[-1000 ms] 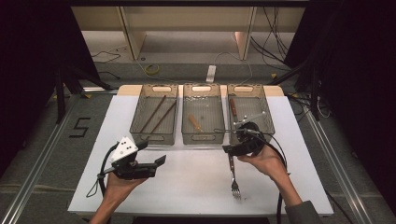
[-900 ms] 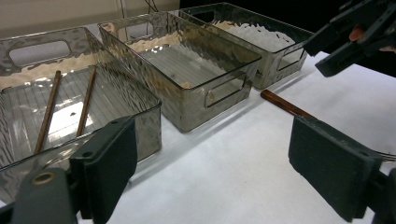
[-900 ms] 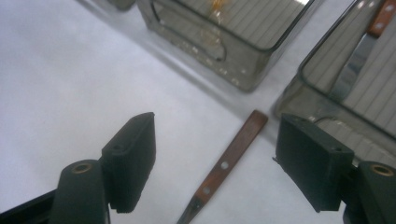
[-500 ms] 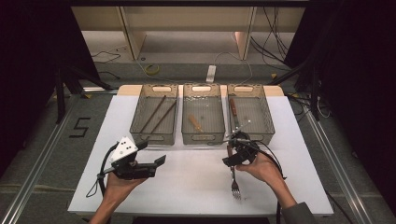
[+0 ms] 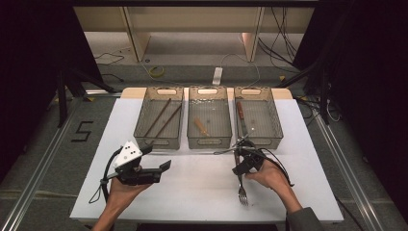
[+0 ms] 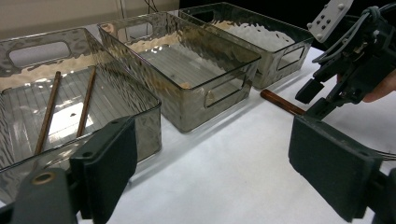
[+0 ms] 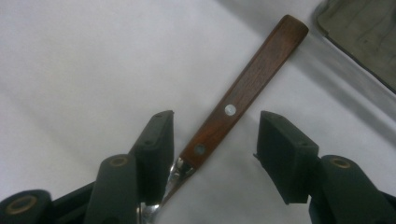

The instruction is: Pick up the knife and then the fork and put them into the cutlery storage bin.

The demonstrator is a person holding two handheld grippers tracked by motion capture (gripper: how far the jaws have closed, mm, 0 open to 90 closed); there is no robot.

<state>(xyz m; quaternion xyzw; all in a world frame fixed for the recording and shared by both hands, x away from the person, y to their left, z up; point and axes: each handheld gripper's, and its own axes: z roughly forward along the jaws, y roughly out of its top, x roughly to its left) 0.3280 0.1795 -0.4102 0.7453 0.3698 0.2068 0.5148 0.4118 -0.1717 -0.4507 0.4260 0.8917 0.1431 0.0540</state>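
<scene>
Beside the bins, right claw closing, astride fork, ungripped, left claw open

A fixed camera looks forward and down from above the person's side of the white desk. The left gripper view sits low, facing across three clear bins. The right gripper view looks steeply down, very close to a fork, which the high view also shows.
</scene>
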